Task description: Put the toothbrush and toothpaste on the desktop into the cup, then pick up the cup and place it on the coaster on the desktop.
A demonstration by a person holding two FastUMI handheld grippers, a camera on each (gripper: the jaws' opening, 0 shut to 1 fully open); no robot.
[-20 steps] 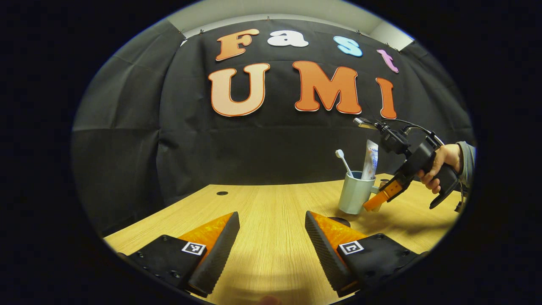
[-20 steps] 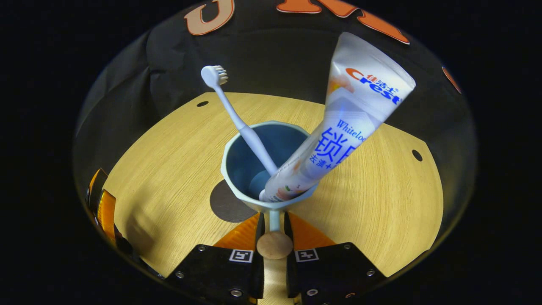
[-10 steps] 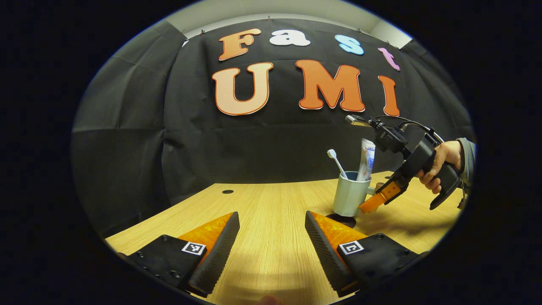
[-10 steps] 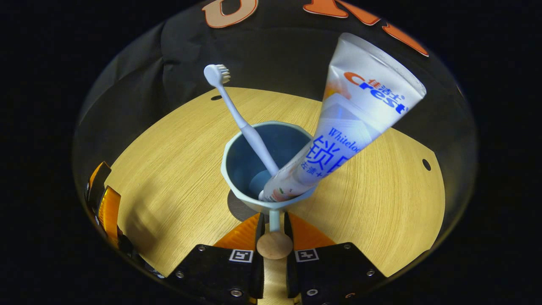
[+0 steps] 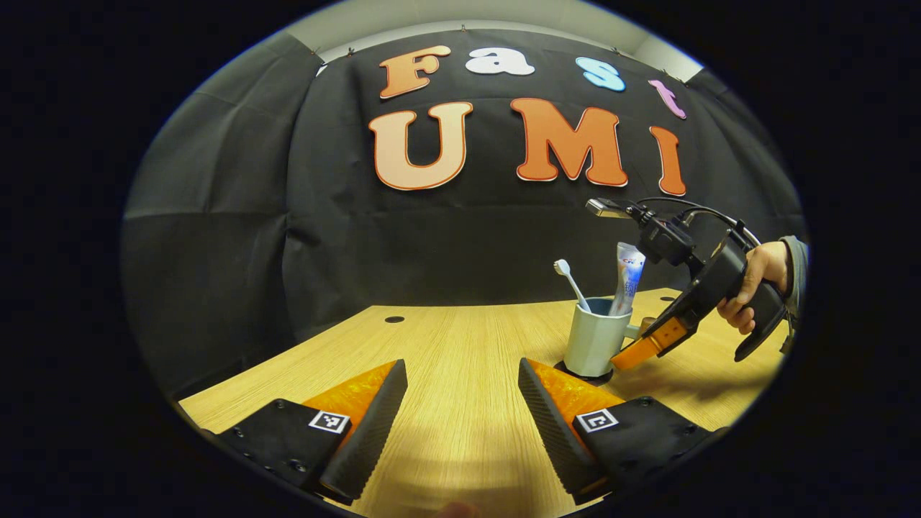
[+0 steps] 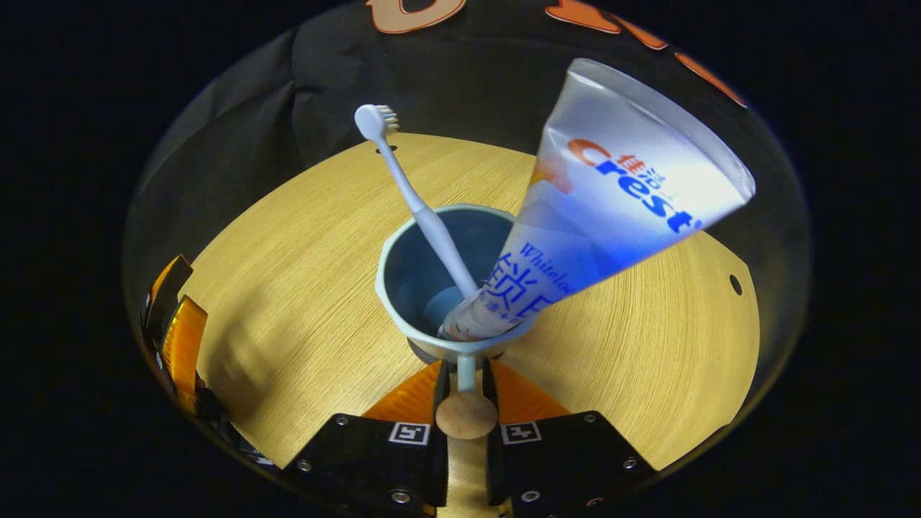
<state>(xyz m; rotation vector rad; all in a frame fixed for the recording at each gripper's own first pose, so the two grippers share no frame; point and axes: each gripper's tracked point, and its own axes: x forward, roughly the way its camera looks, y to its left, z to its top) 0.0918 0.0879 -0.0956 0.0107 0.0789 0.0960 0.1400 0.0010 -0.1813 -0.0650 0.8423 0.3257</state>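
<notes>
The light wooden counter carries a pale blue faceted ceramic cup, standing on a dark round coaster just ahead of the left tool, whose fingers gape wide with nothing between them. The right tool is closed tight on the cup's handle. Inside lean a white plastic toothpaste tube and a slim white toothbrush.

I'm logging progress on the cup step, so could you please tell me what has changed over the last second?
The right hand-held gripper carried the cup by its handle leftward and down in the left gripper view, onto the dark coaster, which the cup now mostly covers. The grip, the toothbrush and toothpaste in the cup, and the open left hand-held gripper stayed the same.
</notes>
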